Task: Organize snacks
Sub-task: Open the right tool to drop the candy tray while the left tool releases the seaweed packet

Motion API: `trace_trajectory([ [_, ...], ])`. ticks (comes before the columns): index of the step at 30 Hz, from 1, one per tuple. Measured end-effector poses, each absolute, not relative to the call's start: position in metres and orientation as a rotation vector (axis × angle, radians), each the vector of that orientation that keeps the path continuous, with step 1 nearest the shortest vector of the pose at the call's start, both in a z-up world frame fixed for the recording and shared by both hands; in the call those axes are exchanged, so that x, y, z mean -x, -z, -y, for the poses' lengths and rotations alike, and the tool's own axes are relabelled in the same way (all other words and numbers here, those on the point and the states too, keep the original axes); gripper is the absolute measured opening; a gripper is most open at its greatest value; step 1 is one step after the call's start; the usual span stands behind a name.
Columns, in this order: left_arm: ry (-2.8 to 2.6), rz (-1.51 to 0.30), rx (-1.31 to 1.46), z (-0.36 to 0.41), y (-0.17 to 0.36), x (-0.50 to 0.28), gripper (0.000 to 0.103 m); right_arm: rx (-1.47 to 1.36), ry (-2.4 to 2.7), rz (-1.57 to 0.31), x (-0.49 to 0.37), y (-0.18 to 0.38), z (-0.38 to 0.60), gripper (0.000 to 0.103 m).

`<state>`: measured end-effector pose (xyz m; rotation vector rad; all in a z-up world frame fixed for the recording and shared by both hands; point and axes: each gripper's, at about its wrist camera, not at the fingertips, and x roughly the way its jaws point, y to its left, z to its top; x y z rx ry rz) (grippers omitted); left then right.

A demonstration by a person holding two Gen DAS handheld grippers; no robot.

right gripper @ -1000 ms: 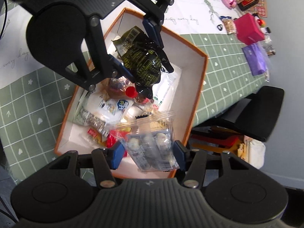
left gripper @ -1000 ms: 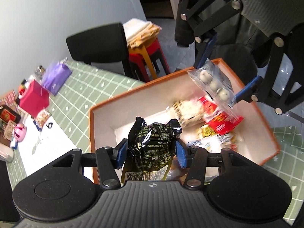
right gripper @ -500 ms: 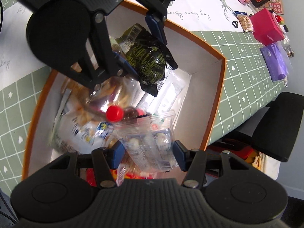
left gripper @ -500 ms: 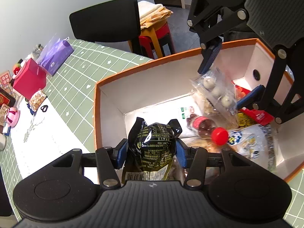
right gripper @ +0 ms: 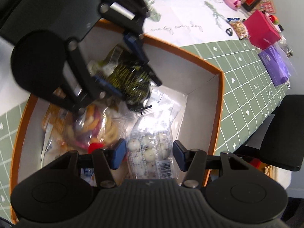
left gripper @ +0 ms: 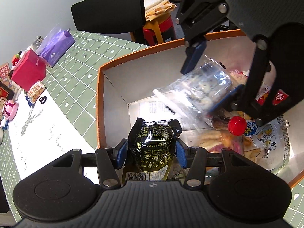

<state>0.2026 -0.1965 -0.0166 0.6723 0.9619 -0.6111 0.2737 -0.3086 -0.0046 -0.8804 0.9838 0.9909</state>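
An orange box (left gripper: 121,60) with white walls (right gripper: 218,102) stands on the green grid mat and holds several snack packs. My left gripper (left gripper: 150,150) is shut on a black snack pouch with yellow print (left gripper: 152,148), held low inside the box near its corner; the pouch also shows in the right wrist view (right gripper: 129,79). My right gripper (right gripper: 149,152) has its jaws spread a little wider than a clear bag of white round sweets (right gripper: 150,152), which lies between them over the box floor. The bag also shows in the left wrist view (left gripper: 201,89).
A red-capped pack (left gripper: 237,123) and a white-blue bag (left gripper: 269,140) lie in the box. On the mat are a pink box (left gripper: 28,70), a purple pack (left gripper: 57,45), a small snack bag (left gripper: 36,91) and a white sheet (left gripper: 43,125). A black chair (left gripper: 108,13) stands at the table edge.
Both grippers have gone down deeper into the box. The right jaws have spread apart from the clear bag of sweets. The left gripper still holds the black pouch.
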Motion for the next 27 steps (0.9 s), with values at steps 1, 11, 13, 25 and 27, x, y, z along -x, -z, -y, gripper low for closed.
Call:
trace_trajectory([
  [1,0.610,-0.962,-0.672,0.196,0.017,-0.203,0.059,0.851,-0.988,-0.975,-0.280,0.005,0.309,0.053],
  [11,0.571,-0.973,-0.649,0.199,0.021,-0.205,0.061,0.551,-0.940,-0.976,-0.298,0.011,0.300,0.053],
  [13,0.559,-0.978,-0.640,0.200,0.023,-0.204,0.061,0.498,-0.906,-0.993,-0.302,0.016,0.300,0.053],
  [25,0.510,-0.980,-0.692,0.216,0.034,-0.195,0.071,0.102,-0.587,-1.157,-0.317,0.051,0.324,0.055],
  [27,0.502,-0.981,-0.689,0.216,0.034,-0.194,0.071,0.080,-0.570,-1.160,-0.315,0.051,0.324,0.055],
])
